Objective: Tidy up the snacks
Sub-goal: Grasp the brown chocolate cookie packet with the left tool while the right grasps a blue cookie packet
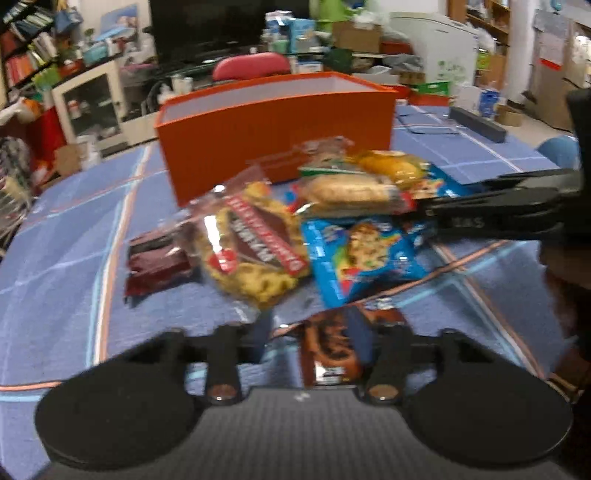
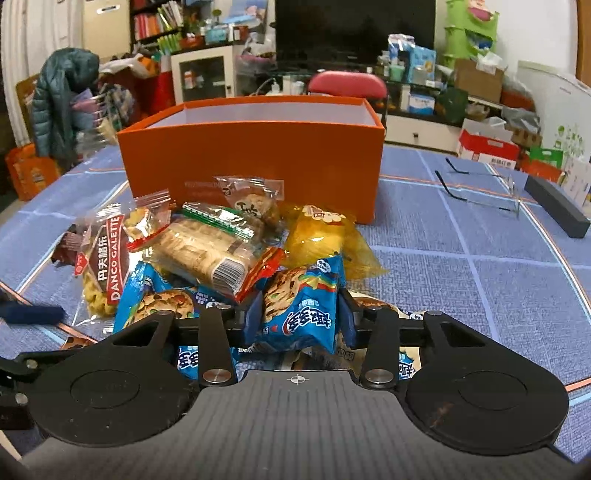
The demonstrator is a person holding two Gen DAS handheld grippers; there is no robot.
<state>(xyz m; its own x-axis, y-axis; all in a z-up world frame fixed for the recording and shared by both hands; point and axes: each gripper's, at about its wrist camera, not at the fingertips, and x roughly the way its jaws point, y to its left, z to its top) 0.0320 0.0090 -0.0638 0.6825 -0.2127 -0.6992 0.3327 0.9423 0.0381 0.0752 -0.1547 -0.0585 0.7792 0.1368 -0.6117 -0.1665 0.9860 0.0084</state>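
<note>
On the blue checked cloth we see glasses lying near the right edge, with a dark bar just beyond them at that edge. Past the far edge we see a red chair, a black screen, a white cabinet and bookshelves.

A lived-in home room, likely a living room, is showing here. A large dark TV is standing at the back, with a bookshelf beside it and a white glass-door cabinet below. A jacket is hanging at left. Cartons and clutter are crowding the floor around a table wearing a blue checked cloth.
</note>
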